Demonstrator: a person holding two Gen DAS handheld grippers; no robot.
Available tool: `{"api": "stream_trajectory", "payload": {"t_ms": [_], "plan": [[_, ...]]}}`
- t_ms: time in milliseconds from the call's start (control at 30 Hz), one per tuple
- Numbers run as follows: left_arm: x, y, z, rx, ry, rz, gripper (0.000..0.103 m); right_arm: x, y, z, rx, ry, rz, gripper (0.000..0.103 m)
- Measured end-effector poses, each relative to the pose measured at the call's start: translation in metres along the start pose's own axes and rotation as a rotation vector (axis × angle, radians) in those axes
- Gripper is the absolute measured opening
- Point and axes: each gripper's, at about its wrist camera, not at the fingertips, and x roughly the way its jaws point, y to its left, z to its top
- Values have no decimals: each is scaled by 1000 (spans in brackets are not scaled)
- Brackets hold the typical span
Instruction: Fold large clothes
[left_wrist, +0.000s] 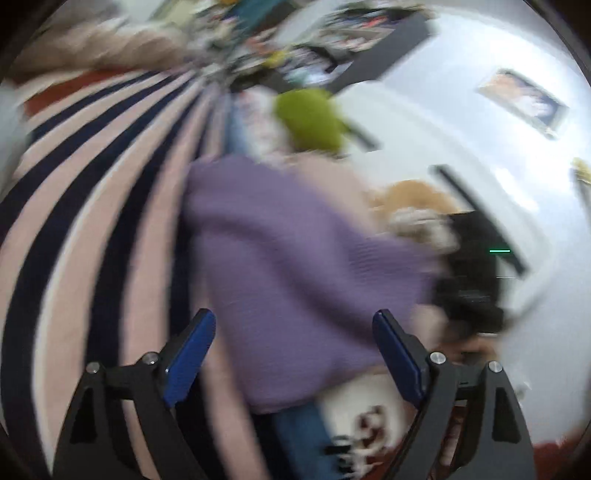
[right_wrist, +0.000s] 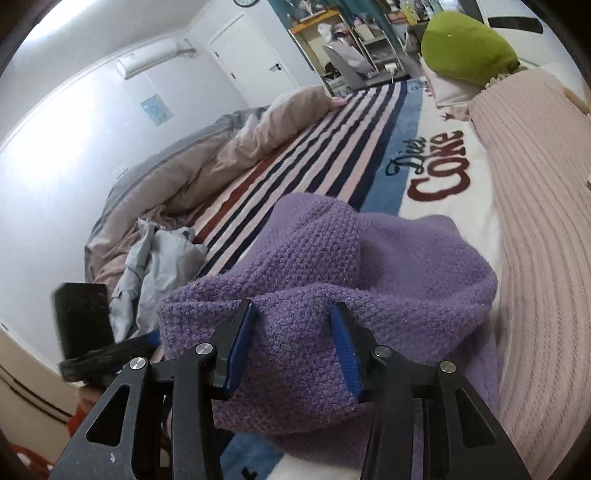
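A purple knitted sweater (right_wrist: 332, 266) lies bunched on a striped blanket (right_wrist: 317, 147) on the bed. My right gripper (right_wrist: 293, 314) has its blue pads on either side of a thick fold of the sweater and grips it. In the blurred left wrist view the sweater (left_wrist: 280, 251) spreads ahead of my left gripper (left_wrist: 295, 321), which is open and empty above its near edge. The other gripper (left_wrist: 469, 266) shows dark at the sweater's right side there. The left gripper (right_wrist: 88, 343) shows at the lower left of the right wrist view.
A pink ribbed blanket (right_wrist: 535, 221) lies to the right. A green plush pillow (right_wrist: 469, 48) sits at the bed's head. A crumpled beige duvet (right_wrist: 192, 177) and a grey garment (right_wrist: 155, 266) lie to the left. Shelves (right_wrist: 343, 40) stand beyond the bed.
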Motion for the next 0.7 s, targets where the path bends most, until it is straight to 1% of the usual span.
{"api": "stream_trajectory", "payload": {"t_ms": [33, 67, 133, 167, 200, 267, 300, 367, 400, 433, 467, 500, 533, 567, 600, 633, 700], "plan": [[11, 8, -3, -28, 26, 15, 84, -3, 3, 2, -7, 3, -18, 40], [23, 13, -7, -45, 51, 9, 84, -6, 6, 5, -13, -2, -31, 41], [39, 17, -12, -57, 57, 0, 84, -13, 18, 11, -24, -34, -41, 50], [42, 18, -14, -69, 52, -12, 84, -19, 24, 13, -35, -57, -35, 59], [45, 21, -14, -90, 48, -32, 84, -25, 34, 16, -57, -85, -16, 71], [49, 21, -13, -97, 51, -37, 84, -27, 49, 22, -92, -91, 25, 79], [48, 20, -13, -92, 51, -35, 84, -24, 57, 24, -114, -78, 25, 80], [48, 19, -12, -84, 51, -29, 84, -12, 68, 27, -145, -47, -10, 80], [46, 17, -16, -87, 53, -29, 84, 0, 70, 26, -148, -16, -29, 80], [47, 17, -16, -91, 54, -29, 84, 17, 70, 24, -143, 35, -51, 77], [42, 15, -17, -93, 55, -27, 84, 30, 70, 19, -146, 65, -92, 59], [41, 14, -17, -95, 55, -23, 84, 35, 70, 16, -159, 66, -131, 40], [38, 14, -17, -96, 55, -24, 84, 38, 72, 13, -200, 53, -180, 36], [36, 11, -14, -98, 52, -31, 84, 36, 74, 11, -226, 31, -191, 22], [32, 9, -12, -97, 46, -44, 84, 29, 75, 11, -244, 3, -206, 18], [28, 5, -10, -91, 40, -55, 85, 17, 76, 12, -250, -32, -230, 17], [21, -3, -7, -77, 24, -82, 85, -8, 73, 14, -245, -106, -247, 15]]}}
